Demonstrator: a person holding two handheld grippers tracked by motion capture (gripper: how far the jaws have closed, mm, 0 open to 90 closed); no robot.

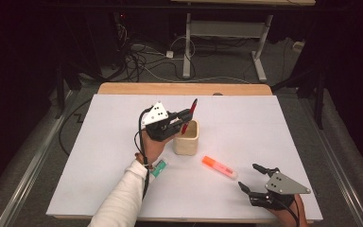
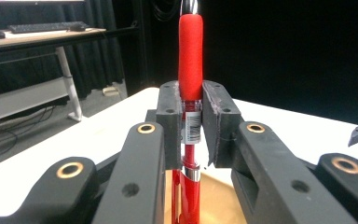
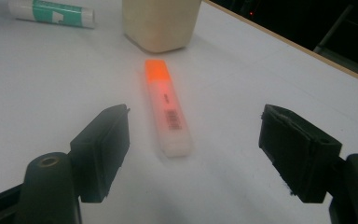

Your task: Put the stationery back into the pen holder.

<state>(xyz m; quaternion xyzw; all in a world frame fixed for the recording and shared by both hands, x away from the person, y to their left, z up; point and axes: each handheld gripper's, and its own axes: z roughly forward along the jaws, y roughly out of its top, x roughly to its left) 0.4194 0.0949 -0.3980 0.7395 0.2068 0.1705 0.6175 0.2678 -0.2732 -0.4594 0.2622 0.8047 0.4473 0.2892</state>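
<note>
While the left tongs (image 1: 185, 117) hold the red pen (image 1: 189, 116) pinched between their pads, steeply tilted over the beige cup (image 1: 186, 137) near the middle of the white bench (image 1: 99, 142), the main risk is how the pen meets that cup: in the left gripper view the pen (image 2: 189, 116) stands upright between the closed jaws, gripped around its labelled barrel just below the red grip, and its lower end already points down into the cup's mouth (image 2: 214, 196). If the pen is let go while leaning, I judge it may tip against the rim and drag the light cup over, or slide out onto the bench. A push down at an angle could also catch the pen's end on the cup's wall and shove the cup toward the right. The left tongs sit close to the cup's near-left rim, so opening them wide could knock it. The right tongs (image 1: 251, 178) rest at the near right corner of the bench with their jaws spread wide and nothing between them; an orange highlighter (image 1: 220, 167) lies just ahead of them, between them and the cup, and a careless forward reach could roll it away. A green-and-white tube (image 1: 159, 167) lies near the left forearm's sleeve (image 1: 123, 198), which could brush it
</note>
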